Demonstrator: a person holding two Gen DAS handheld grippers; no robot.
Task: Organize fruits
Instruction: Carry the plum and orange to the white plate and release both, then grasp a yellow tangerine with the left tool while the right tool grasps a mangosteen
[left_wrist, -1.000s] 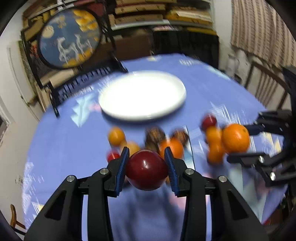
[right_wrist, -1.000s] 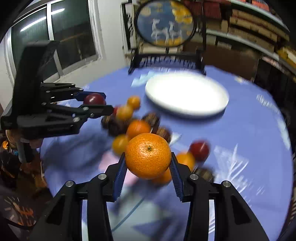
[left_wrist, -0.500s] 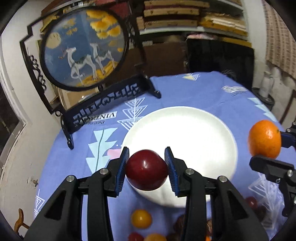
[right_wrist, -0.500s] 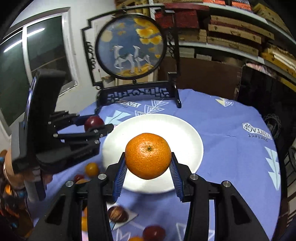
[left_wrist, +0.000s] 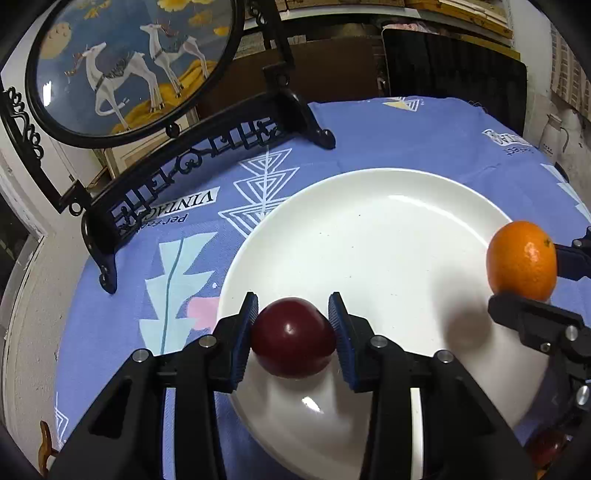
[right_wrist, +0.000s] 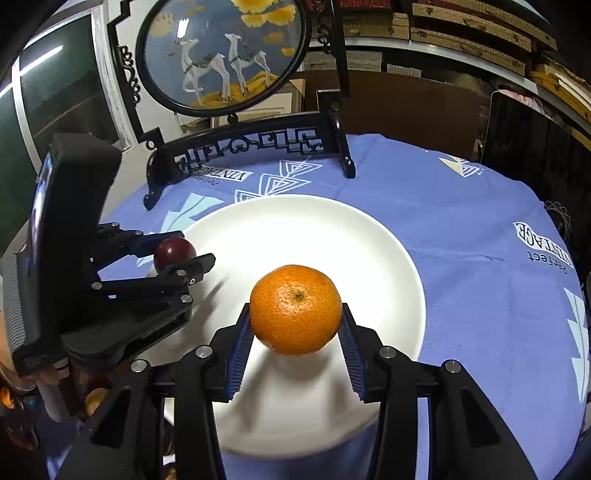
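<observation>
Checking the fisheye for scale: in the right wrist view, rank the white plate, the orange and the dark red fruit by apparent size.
1. white plate
2. orange, enlarged by nearness to the camera
3. dark red fruit, farther away in the left claw

Round deer screen and shelves behind the worktop

A round painted deer screen in a black carved stand sits on the blue patterned tablecloth; wooden shelves line the wall.

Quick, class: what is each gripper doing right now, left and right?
Left gripper: shut on the dark red fruit, above the white plate.
Right gripper: shut on the orange, also above the plate.
</observation>
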